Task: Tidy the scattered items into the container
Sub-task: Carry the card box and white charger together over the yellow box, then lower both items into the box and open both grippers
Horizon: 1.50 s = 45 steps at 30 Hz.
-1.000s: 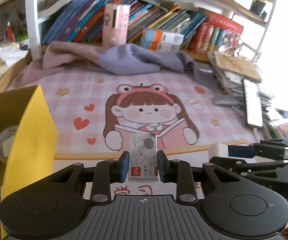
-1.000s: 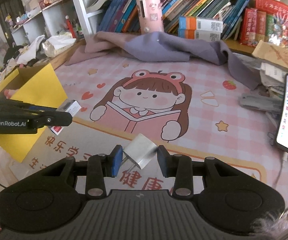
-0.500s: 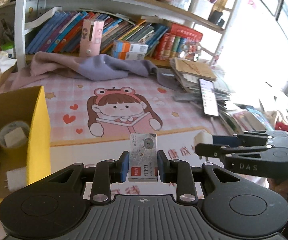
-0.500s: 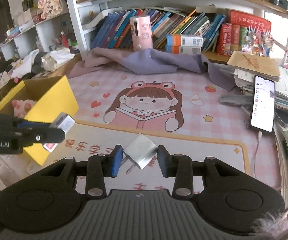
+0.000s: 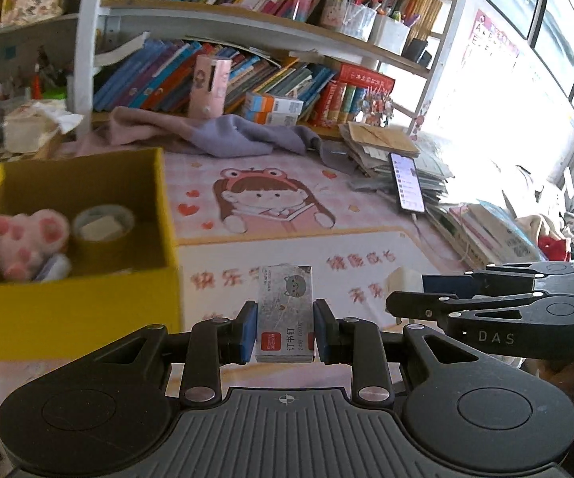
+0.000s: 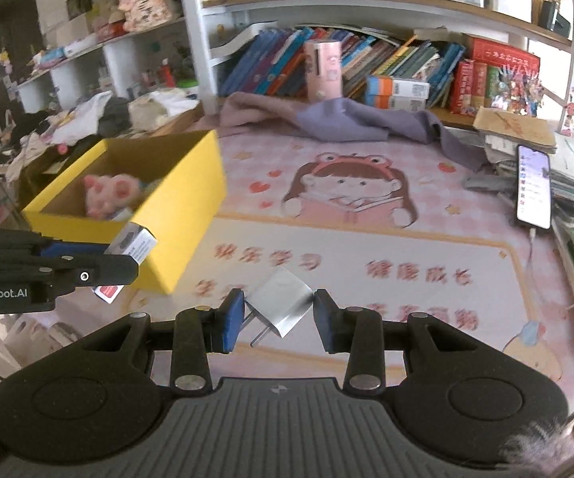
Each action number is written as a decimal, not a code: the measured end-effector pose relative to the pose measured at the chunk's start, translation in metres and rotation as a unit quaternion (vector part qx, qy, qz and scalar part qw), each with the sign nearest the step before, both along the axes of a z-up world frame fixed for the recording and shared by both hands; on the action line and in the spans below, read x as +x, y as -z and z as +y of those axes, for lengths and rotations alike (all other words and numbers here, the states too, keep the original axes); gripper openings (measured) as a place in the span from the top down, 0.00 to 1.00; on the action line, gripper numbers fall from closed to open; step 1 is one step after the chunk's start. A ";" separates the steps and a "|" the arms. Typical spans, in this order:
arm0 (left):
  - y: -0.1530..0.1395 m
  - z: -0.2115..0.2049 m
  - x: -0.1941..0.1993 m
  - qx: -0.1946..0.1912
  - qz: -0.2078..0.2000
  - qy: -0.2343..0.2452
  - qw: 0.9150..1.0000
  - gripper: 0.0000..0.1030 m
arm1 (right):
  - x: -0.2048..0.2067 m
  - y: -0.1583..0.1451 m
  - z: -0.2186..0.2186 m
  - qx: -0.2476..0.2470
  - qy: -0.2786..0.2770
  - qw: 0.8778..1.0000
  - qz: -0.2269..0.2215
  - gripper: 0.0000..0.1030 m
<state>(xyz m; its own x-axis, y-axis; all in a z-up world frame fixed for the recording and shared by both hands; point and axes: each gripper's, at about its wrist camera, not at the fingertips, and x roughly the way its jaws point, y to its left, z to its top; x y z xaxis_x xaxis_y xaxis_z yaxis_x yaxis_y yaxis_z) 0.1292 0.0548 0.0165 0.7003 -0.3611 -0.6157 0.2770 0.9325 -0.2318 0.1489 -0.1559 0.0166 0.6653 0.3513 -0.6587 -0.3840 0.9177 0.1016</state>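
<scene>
Staple box [image 5: 285, 310]: a small, stiff cardboard carton with a cat print, lower centre of the left wrist view. It stands upright between the pads of the left gripper [image 5: 285, 328], whose jaws are nearly closed and clamp its two long sides. Judged light but dense; the flat card faces should hold well, though the walls may dent under a hard squeeze. In the right wrist view the same box shows at the left edge, just in front of the near wall of the bin.

Plug [image 6: 281, 302]: a white charger with two metal prongs, lower centre of the right wrist view. It sits tilted between the pads of the right gripper [image 6: 279, 316], jaws partly closed on it, prongs pointing down and to the left. The hold appears to fall on opposite corners, not on flat faces. Judged light, hard and smooth, so it could twist or slip; the flat sides of the body are the better place to grip, never the prongs.

Bin [image 5: 165, 215]: a yellow open-topped carton, left of frame in both views, resting on the mat [image 5: 366, 239]. Inside are a pink plush [image 5: 28, 239], a tape roll [image 5: 102, 225] and other small pieces. Neither gripper is over the opening yet; both items hang above the mat to its right.

Surroundings: a phone [image 6: 533, 187] on a stack of papers at right, a purple cloth [image 6: 366, 123] and bookshelves at rear.
</scene>
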 end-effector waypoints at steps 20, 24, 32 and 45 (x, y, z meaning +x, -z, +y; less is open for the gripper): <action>-0.005 0.100 -0.088 -0.018 -0.016 -0.118 0.993 0.73 | -0.055 -0.012 0.099 -0.013 -0.083 0.996 -0.004 0.65; -0.008 0.109 -0.094 -0.019 -0.020 -0.135 0.990 0.73 | -0.057 -0.014 0.118 -0.022 -0.121 0.992 -0.010 0.65; -0.013 0.124 -0.080 -0.018 -0.034 -0.157 0.987 0.73 | -0.054 -0.021 0.147 -0.050 -0.178 0.981 -0.066 0.65; -0.026 0.146 0.022 0.002 -0.057 -0.139 0.989 0.73 | 0.032 -0.028 0.187 -0.035 -0.193 0.976 -0.092 0.65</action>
<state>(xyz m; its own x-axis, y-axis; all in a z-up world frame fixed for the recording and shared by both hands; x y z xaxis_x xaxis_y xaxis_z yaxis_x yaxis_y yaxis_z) 0.1508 0.2009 0.0428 0.8372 -0.1418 -0.5282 0.0331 0.9771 -0.2100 0.1806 0.0312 0.0450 0.6018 0.5573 -0.5721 -0.7079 0.7039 -0.0590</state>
